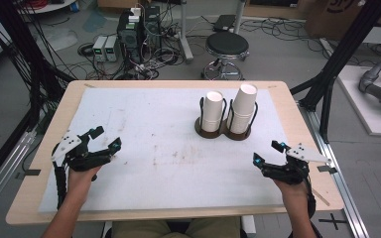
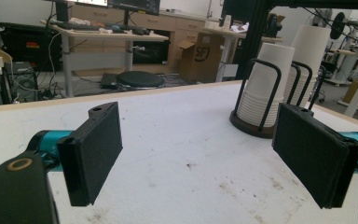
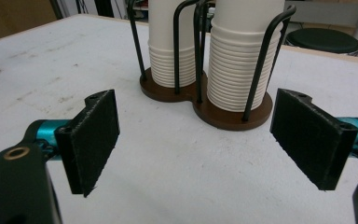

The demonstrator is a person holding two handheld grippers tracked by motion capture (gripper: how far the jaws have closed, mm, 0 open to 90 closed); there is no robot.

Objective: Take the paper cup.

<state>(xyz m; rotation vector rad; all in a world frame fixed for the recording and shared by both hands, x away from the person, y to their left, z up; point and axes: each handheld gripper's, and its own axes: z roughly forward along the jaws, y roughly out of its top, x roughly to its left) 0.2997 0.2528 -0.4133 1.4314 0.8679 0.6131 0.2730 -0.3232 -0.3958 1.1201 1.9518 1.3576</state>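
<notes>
Two stacks of white paper cups stand upside down in a dark wire holder with a brown double base (image 1: 226, 130) at the table's back right; the shorter stack (image 1: 212, 110) is on the left, the taller stack (image 1: 243, 108) on the right. My left gripper (image 1: 106, 138) rests at the table's left front, open, nothing between its jaws. My right gripper (image 1: 268, 152) sits at the right front, open and empty, pointing toward the holder (image 3: 205, 105). The left gripper view has the cup stacks (image 2: 265, 86) far off to its right, past its open gripper (image 2: 200, 154). The right gripper view looks between its open jaws (image 3: 196, 142).
A white, stained mat (image 1: 163, 148) covers the wooden table (image 1: 297, 119). Behind the table stand a black stool (image 1: 226, 47), computer boxes (image 1: 139, 29) and loose cables on the floor. Black frame posts (image 1: 327, 79) rise at both sides.
</notes>
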